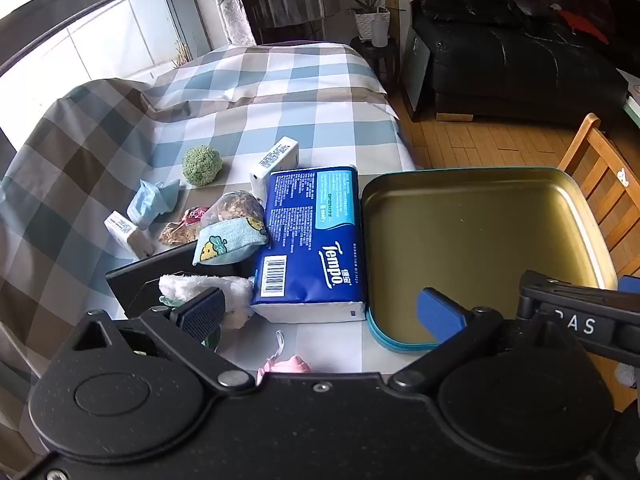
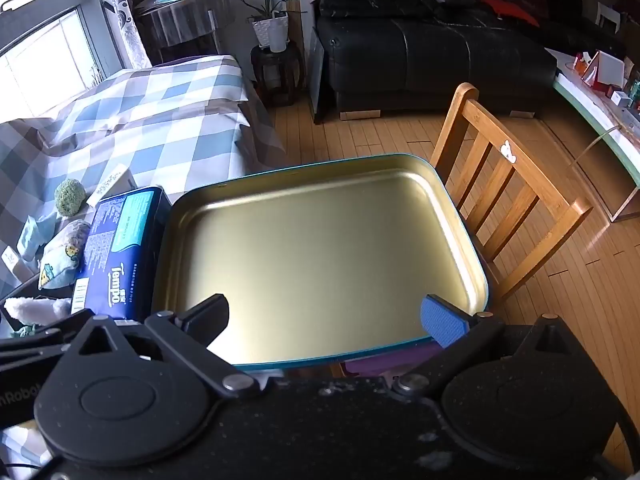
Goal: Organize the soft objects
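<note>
A gold metal tray with a teal rim lies empty at the table's right; it fills the right wrist view. A blue Tempo tissue pack lies against its left side. Left of the pack lie a light blue printed sock, a white fluffy cloth, a green fuzzy ball and a pale blue wipes pack. A pink soft item lies near my left gripper, which is open and empty above the pack's near end. My right gripper is open and empty over the tray's near edge.
Two small white boxes, a bag of dried snacks and a black flat case lie on the checked tablecloth. A wooden chair stands right of the tray. A black sofa is behind.
</note>
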The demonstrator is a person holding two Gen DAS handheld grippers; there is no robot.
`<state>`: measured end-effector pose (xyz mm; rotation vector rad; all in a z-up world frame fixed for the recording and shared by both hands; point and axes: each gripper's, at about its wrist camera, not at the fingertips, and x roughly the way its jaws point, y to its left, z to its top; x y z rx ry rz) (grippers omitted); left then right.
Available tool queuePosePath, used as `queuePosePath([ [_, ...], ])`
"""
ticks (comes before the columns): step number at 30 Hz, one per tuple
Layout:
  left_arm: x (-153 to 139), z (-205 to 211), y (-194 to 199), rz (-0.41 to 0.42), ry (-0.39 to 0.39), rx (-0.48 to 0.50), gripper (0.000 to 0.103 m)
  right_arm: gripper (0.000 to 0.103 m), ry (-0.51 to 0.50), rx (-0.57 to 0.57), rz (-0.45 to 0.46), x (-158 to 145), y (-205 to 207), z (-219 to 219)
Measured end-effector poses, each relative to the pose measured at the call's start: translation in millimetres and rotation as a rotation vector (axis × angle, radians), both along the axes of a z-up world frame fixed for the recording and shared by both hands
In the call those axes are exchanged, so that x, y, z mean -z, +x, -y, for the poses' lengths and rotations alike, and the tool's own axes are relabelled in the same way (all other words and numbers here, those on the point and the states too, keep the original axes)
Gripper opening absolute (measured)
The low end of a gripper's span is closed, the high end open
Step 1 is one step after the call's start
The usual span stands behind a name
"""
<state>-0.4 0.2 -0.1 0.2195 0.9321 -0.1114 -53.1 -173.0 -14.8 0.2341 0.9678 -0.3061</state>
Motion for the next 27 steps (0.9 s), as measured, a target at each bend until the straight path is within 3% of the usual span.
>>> queuePosePath([
  [27,4.7,-4.1,1.5,-0.019,-0.012,-0.003,0.100,0.103,-0.009,-0.009,-0.010,4.9,2.2,-2.4],
])
